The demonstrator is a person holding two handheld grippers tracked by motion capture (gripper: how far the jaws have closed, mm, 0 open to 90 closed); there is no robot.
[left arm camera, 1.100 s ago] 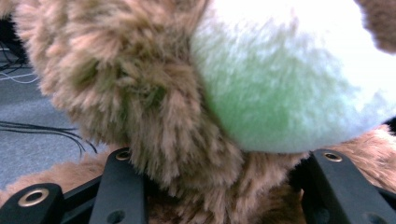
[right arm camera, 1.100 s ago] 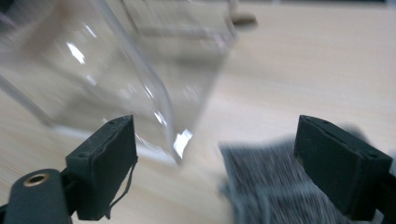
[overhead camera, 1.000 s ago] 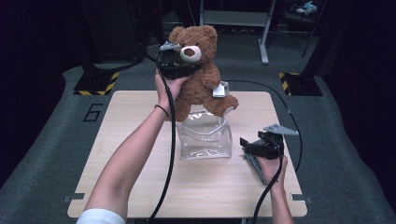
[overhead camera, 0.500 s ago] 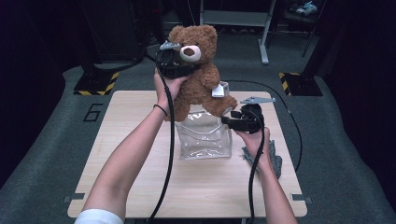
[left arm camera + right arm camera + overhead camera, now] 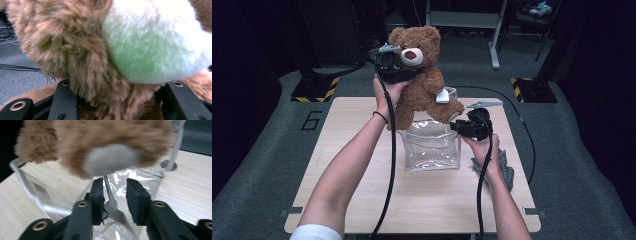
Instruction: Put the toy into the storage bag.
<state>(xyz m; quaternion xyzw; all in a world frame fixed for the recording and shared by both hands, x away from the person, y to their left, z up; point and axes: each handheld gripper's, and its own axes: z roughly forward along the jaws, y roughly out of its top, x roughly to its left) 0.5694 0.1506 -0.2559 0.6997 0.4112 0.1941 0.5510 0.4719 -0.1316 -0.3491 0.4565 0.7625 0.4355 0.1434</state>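
A brown teddy bear (image 5: 422,85) hangs upright over a clear plastic bag (image 5: 432,147) that stands on the wooden table (image 5: 352,130). My left gripper (image 5: 404,75) is shut on the bear at its neck; fur (image 5: 87,62) bulges between the jaws under the white muzzle. My right gripper (image 5: 457,125) is at the bag's upper right rim, just under the bear's foot (image 5: 110,162). Its jaws have just been closing. The bag's thin rim (image 5: 108,192) runs between them, against the left pad, with a gap still showing beside it.
A grey cloth (image 5: 507,170) lies on the table under my right wrist. The bag's white strap (image 5: 32,192) loops out on its far side. Cables trail from both grippers across the table. Dark floor and stands surround the table.
My right gripper rose from the table's right side and moved left to the bag's rim, and its jaws narrowed. The left hand and the bear stayed put.
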